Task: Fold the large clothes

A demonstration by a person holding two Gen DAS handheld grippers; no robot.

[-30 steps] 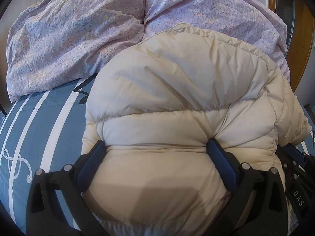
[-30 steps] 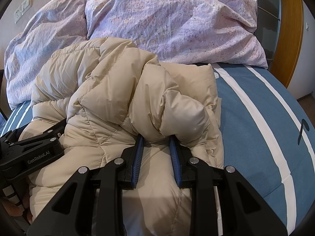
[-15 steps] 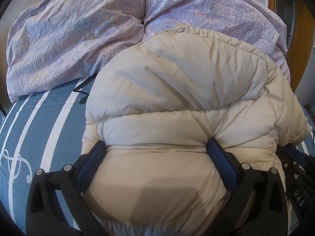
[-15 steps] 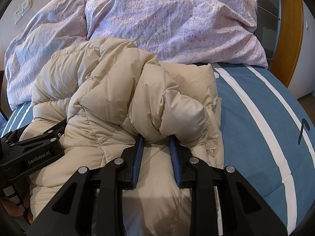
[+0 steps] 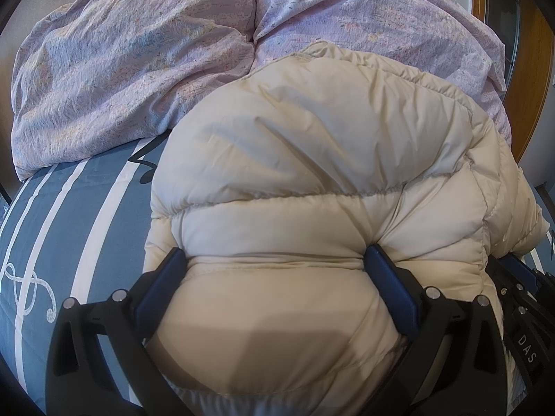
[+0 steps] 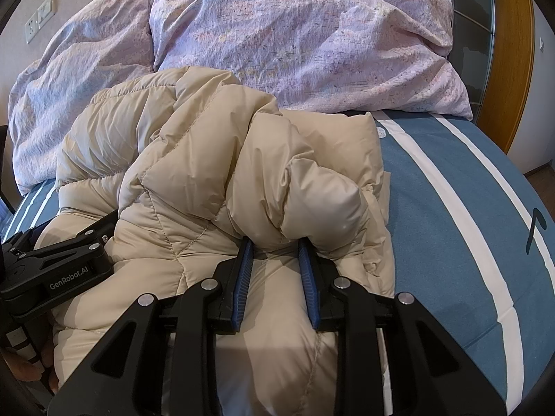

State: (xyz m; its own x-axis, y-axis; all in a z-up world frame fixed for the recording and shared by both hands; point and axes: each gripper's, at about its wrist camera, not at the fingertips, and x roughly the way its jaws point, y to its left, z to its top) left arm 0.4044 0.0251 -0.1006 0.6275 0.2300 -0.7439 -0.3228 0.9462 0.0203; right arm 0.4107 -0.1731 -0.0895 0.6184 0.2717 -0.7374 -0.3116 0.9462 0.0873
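Note:
A cream puffy down jacket (image 5: 312, 159) lies bunched on a blue striped bed. My left gripper (image 5: 277, 260) stands wide, its blue pads pressed into both sides of a thick fold of the jacket. My right gripper (image 6: 275, 246) is nearly closed on a bunched fold of the same jacket (image 6: 215, 180), on the jacket's right side. The left gripper's black body (image 6: 59, 263) shows at the left of the right wrist view, and the right gripper's body (image 5: 520, 298) at the right edge of the left wrist view.
Two lilac pillows (image 5: 138, 55) (image 6: 312, 34) lie against the wall behind the jacket. The blue bedcover with white stripes (image 6: 451, 190) extends right and left (image 5: 69, 215). A wooden door frame (image 6: 510, 52) stands at the far right.

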